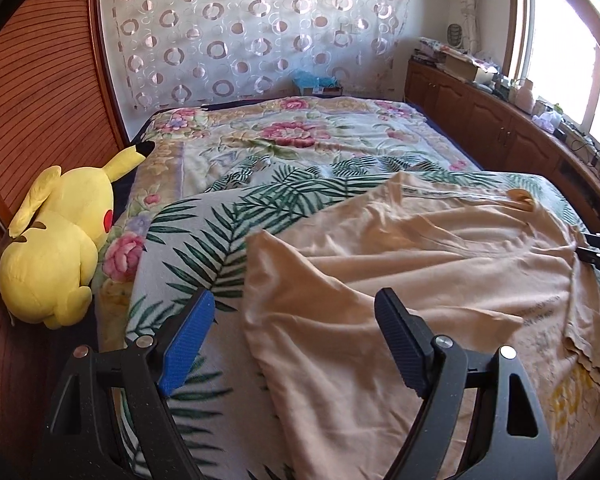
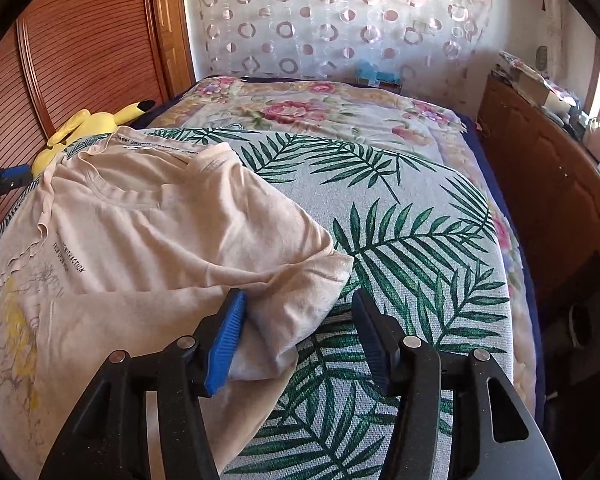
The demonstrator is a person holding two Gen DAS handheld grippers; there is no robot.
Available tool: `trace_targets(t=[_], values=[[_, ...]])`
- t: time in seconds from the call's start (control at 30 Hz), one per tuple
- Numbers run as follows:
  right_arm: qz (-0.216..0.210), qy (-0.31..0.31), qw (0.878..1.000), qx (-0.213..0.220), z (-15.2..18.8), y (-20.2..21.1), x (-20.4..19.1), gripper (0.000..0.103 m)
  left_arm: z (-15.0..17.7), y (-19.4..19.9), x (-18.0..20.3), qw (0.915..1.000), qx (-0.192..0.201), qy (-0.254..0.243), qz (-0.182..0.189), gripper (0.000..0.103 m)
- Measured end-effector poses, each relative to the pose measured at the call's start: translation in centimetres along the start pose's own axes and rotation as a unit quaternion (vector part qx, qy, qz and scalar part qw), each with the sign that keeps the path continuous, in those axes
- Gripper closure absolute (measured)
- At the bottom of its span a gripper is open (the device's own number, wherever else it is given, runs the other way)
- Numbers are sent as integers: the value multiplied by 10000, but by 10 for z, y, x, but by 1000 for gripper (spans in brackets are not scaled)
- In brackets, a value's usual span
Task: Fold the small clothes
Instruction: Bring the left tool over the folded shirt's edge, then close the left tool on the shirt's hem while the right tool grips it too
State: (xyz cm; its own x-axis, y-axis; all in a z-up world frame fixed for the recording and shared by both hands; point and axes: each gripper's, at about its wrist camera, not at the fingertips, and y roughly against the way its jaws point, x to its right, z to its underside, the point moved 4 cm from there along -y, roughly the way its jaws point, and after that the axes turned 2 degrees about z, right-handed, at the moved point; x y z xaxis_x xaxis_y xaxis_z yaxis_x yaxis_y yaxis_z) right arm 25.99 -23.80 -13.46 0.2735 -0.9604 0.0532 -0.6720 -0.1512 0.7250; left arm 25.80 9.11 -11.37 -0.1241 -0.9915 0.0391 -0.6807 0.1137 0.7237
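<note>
Mid-fold on the bed (image 1: 204, 128): tee (image 2: 148, 232) with sleeves turned in.
Left gripper (image 1: 296, 336) spread over tee's edge, right gripper (image 2: 296, 336) spread, pinching nothing; next, likely pinching hem.

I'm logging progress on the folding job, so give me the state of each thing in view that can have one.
Beige cotton T-shirt with yellow print: front up on the bed, both sleeves folded in, body not yet folded.
Left gripper: open, fingers straddling the shirt's folded edge, gripping nothing.
Right gripper: open, folded sleeve corner between its fingers, not pinched.
Yellow plush toy: lying on its side at the bed's edge.
Palm-leaf print cloth: spread flat under the shirt.
</note>
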Motion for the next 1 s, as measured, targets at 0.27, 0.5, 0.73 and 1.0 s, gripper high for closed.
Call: trace_targets(t=[0.27,0.5,0.73,1.0], values=[[-29,13,10000,-11,-4,-4,-1,41,0,-24,-23,9993,-275,150,-205,20],[-20,23,10000,-1,-4,-4,0,41,1,-33,-24,9986,-448,104,-267,20],[-26,29,10000,-3,-4,-4,0,40,1,-34,-23,9988,-449,136,-146,20],[-29,31,10000,-1,-4,-4,0,40,1,-37,-26,9987,-454,210,-45,16]])
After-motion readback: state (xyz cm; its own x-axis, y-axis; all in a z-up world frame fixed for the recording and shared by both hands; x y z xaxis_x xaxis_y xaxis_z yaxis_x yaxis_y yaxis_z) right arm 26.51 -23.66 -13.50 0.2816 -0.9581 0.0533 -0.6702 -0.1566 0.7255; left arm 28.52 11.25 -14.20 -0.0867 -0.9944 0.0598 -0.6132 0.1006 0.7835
